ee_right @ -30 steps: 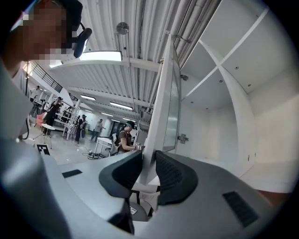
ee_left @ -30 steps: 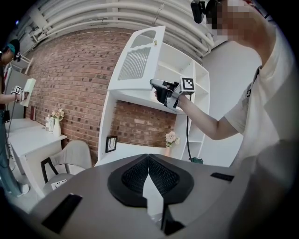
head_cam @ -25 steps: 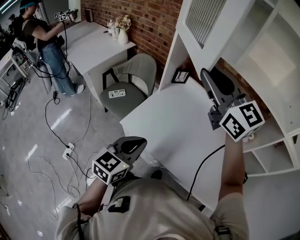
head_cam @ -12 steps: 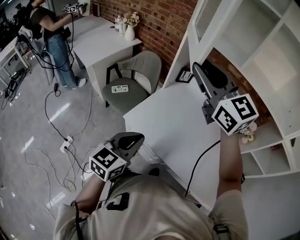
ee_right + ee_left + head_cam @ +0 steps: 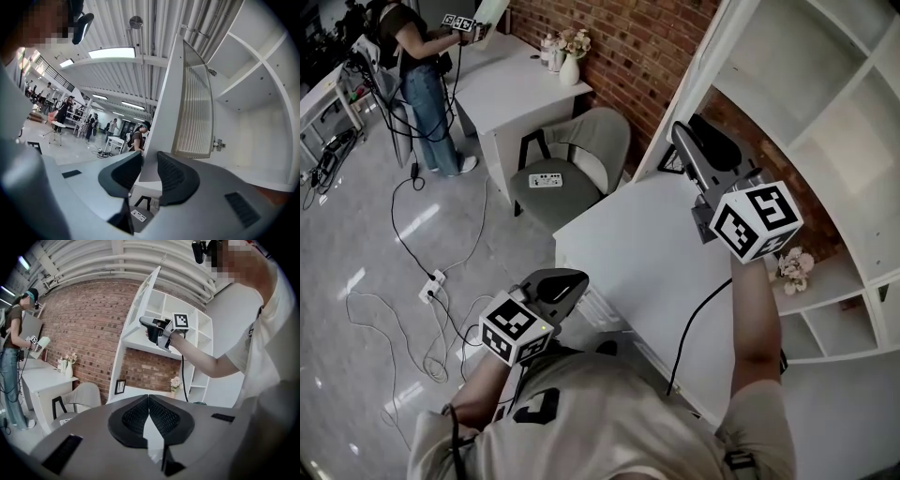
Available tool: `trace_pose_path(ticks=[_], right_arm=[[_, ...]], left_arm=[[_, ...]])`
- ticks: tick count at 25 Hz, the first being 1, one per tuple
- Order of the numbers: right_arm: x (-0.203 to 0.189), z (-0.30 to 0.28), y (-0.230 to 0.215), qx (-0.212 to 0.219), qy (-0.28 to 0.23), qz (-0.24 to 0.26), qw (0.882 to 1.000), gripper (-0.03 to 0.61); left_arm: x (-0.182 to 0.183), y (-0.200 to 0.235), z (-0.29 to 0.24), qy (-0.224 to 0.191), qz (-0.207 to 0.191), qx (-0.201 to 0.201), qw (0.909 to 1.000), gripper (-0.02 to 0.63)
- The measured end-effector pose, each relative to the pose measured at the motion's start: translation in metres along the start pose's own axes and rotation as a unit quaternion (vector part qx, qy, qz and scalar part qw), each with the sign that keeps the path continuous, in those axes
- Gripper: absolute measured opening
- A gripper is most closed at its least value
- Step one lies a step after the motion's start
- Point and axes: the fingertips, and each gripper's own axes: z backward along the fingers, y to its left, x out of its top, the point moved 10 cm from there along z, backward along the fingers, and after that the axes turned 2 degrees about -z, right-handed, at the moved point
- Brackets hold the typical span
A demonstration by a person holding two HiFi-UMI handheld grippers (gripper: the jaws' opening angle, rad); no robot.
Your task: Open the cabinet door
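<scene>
The white cabinet door (image 5: 192, 103) with its slatted panel stands swung well out from the open shelf unit (image 5: 825, 112). It also shows as a tilted panel (image 5: 143, 301) in the left gripper view. My right gripper (image 5: 680, 131) is raised at the door's free edge, pointing level. That edge fills the gap between its two dark pads (image 5: 173, 176). The jaws have just been opening slightly, with the door edge still between them. My left gripper (image 5: 575, 279) hangs low at the desk's near corner, its pads (image 5: 136, 416) meeting at the tips with nothing between them.
A white desk (image 5: 647, 253) lies below the shelf unit, with a small picture frame (image 5: 670, 161) at its back and flowers (image 5: 792, 267) on a low shelf. A grey chair (image 5: 581, 150) stands left of the desk. Cables (image 5: 422, 309) trail across the floor. Another person (image 5: 422, 56) works at a far table.
My right gripper has moved left, away from the shelves, and the door has swung wider with it. The left gripper has shifted a little.
</scene>
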Motion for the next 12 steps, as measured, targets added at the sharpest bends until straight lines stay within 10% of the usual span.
trace_pose_path(ticks=[12], right_arm=[[0.004,-0.037,0.018,-0.004,-0.002,0.007,1.0,0.118]], left_arm=[[-0.006,0.01,0.026,-0.008,0.012,0.029,0.9995,0.017]])
